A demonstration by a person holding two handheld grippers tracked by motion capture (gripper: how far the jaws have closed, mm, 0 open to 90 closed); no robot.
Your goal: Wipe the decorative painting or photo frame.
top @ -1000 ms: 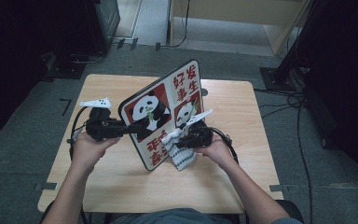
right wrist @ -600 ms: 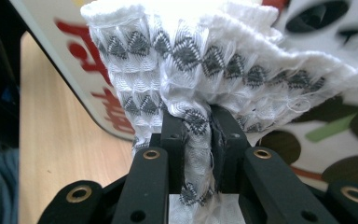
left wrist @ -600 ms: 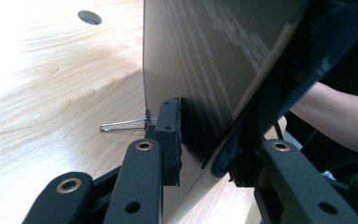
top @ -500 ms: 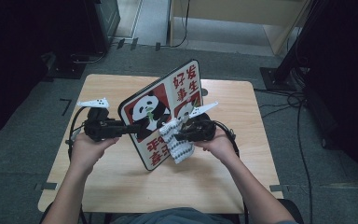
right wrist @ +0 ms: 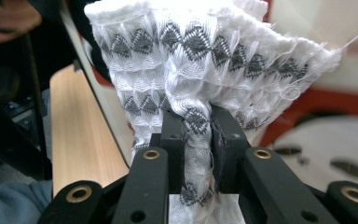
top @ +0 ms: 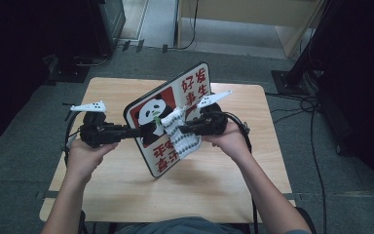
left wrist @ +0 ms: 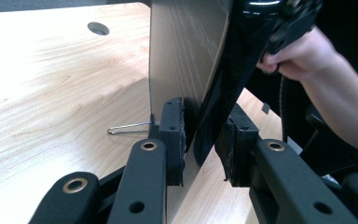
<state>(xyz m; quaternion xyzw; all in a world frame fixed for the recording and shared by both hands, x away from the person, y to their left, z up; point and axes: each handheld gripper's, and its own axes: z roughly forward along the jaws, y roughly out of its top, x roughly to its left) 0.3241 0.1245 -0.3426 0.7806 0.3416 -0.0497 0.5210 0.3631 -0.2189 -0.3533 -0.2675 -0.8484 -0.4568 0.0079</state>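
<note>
A board (top: 195, 87) printed with a panda and red characters stands tilted on edge over the table. My left gripper (top: 139, 131) is shut on its left edge. In the left gripper view the edge of the board (left wrist: 186, 56) sits between the pads (left wrist: 172, 135) of my left gripper (left wrist: 203, 140), whose jaws have just been closing. My right gripper (top: 182, 129) is shut on a white cloth (top: 182, 144) with grey zigzags and holds it against the board's face beside the panda. In the right gripper view the cloth (right wrist: 200, 51) bunches up above my right gripper (right wrist: 198, 130).
The wooden table (top: 214, 185) has bare room in front of the board. A thin wire clip (left wrist: 128, 127) lies on it by the board's foot, and a round hole (left wrist: 98, 29) sits farther off. Dark furniture and cables surround the table.
My right gripper has risen with the cloth from the board's lower part to beside the panda. The left hand and the board have stayed put.
</note>
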